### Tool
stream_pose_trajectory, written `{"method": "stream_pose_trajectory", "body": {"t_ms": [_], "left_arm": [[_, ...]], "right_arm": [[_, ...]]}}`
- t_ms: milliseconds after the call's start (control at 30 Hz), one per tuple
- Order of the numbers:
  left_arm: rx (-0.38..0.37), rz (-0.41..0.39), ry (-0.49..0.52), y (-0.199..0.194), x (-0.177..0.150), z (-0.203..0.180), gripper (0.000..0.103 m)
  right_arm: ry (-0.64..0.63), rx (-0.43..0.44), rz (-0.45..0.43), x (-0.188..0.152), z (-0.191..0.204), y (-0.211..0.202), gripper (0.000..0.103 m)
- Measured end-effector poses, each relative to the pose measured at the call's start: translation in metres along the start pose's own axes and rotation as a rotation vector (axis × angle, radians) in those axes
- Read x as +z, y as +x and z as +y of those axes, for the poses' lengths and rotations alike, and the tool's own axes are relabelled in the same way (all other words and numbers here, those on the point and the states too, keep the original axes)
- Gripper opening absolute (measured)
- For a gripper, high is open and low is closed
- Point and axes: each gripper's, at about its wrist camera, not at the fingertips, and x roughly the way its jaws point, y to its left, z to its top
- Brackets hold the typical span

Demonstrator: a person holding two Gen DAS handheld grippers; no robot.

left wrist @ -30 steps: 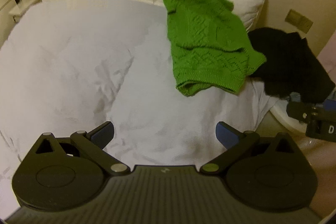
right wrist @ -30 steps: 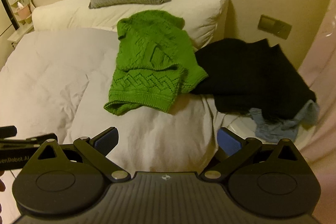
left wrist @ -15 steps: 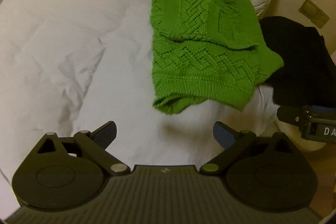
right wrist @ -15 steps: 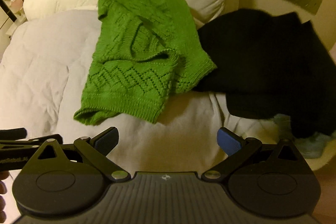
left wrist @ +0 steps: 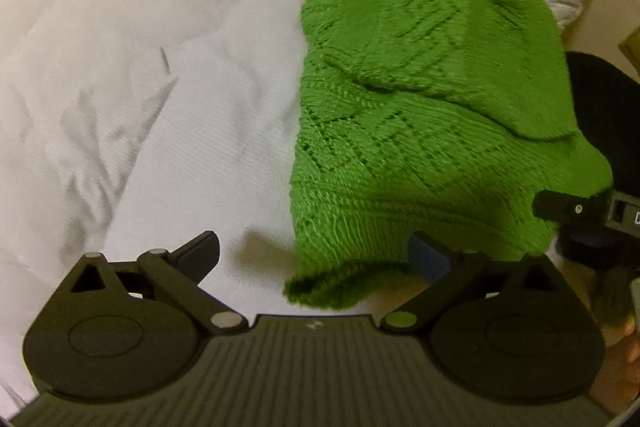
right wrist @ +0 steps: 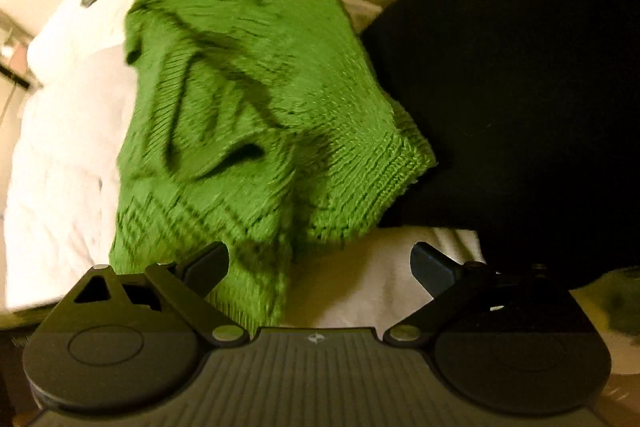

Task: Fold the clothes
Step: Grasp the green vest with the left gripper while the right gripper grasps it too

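1. The left gripper has its 2 fingers spread wide, holding nothing; white duvet lies ahead-left of it.
2. The green knit sweater lies ahead, its hem between the fingertips.
3. The right gripper also gapes empty; the sweater is ahead-left, and black clothing ahead-right touches it.

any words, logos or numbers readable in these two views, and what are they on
No full word is readable.
Right gripper body, seen at the left view's right edge: white lettering cut off by the frame, unreadable.
Left gripper and right gripper housings: each a small emblem, no text.
Green sweater: no label visible.
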Motion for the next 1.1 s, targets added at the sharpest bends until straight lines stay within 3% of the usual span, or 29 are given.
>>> {"method": "stream_pose_trajectory", "body": {"t_ms": [100, 133, 167, 233, 333, 400, 433, 500, 567, 667, 900, 1100], "left_arm": [[-0.052, 0.006, -0.043, 0.014, 0.007, 0.006, 0.099], [-0.075, 0.001, -0.056, 0.016, 0.010, 0.007, 0.095], [-0.099, -0.004, -0.068, 0.019, 0.013, 0.008, 0.085], [-0.136, -0.016, -0.073, 0.022, 0.018, 0.008, 0.075], [-0.120, -0.006, -0.031, 0.034, 0.025, 0.000, 0.080], [-0.126, -0.012, -0.023, 0.035, 0.027, -0.003, 0.075], [-0.135, -0.020, -0.020, 0.034, 0.028, -0.004, 0.062], [-0.134, -0.045, 0.011, 0.028, 0.027, -0.009, 0.044], [-0.114, -0.078, 0.064, 0.018, 0.027, -0.016, 0.018], [-0.089, -0.135, 0.081, -0.005, 0.028, -0.019, 0.014], [-0.057, -0.347, -0.017, -0.090, 0.025, 0.016, 0.012], [0.014, -0.506, -0.175, -0.184, -0.020, 0.076, 0.012]], "right_arm": [[0.042, 0.084, 0.000, 0.004, -0.006, 0.012, 0.085], [0.038, 0.106, -0.005, 0.005, -0.006, 0.015, 0.073], [0.021, 0.117, -0.011, 0.006, -0.004, 0.017, 0.069], [-0.013, 0.121, -0.016, 0.007, 0.001, 0.019, 0.069], [-0.005, 0.157, -0.027, 0.012, 0.000, 0.021, 0.069], [-0.019, 0.181, -0.041, 0.014, 0.003, 0.021, 0.069], [-0.026, 0.183, -0.041, 0.016, 0.004, 0.022, 0.068], [-0.039, 0.200, -0.037, 0.020, 0.005, 0.024, 0.047], [-0.104, 0.204, -0.032, 0.027, 0.017, 0.022, 0.033], [-0.186, 0.228, -0.027, 0.038, 0.040, 0.011, 0.030], [-0.304, 0.454, -0.097, 0.047, 0.098, -0.051, 0.028], [-0.424, 0.664, -0.099, 0.022, 0.167, -0.100, 0.028]]}}
